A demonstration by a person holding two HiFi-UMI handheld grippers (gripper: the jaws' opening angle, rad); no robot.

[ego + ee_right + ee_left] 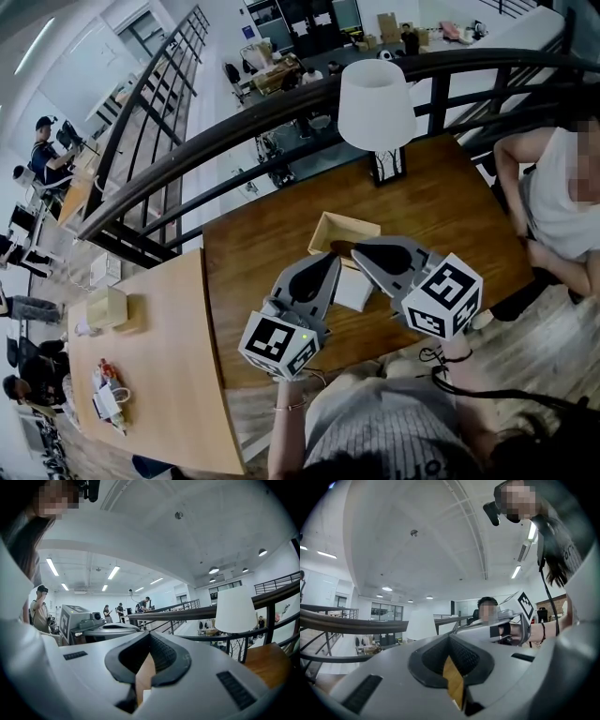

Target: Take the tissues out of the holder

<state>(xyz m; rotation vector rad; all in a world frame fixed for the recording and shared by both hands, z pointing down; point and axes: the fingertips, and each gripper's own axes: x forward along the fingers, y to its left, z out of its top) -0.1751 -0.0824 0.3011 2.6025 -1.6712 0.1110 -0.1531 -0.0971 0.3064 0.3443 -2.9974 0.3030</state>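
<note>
Left tool: jaws together at the tips, nothing between them; only table wood shows through the slot behind the pads. Right tool: likewise closed and empty. Both are held side by side over the dark brown wooden table, noses pointing down at the pale wooden open-topped holder. The tips are close above its near edge; contact not discernible. A white squarish block of tissues shows between the two tool bodies, just beside the holder's near side. Whether it lies on the table or partly in the holder I cannot tell, as the tools cover the join. Holder interior looks pale, contents unclear. Judgement: the tissues will be light, soft and compressible, and likely to tear or peel off sheet by sheet if nipped at a corner. Better to open the jaws and take the whole stack across its thickness at one edge. The holder looks light too and may slide, so the other tool could steady its rim. Further out: a table lamp with a white shade at the far edge, and a seated person in a white top at the right.
</note>
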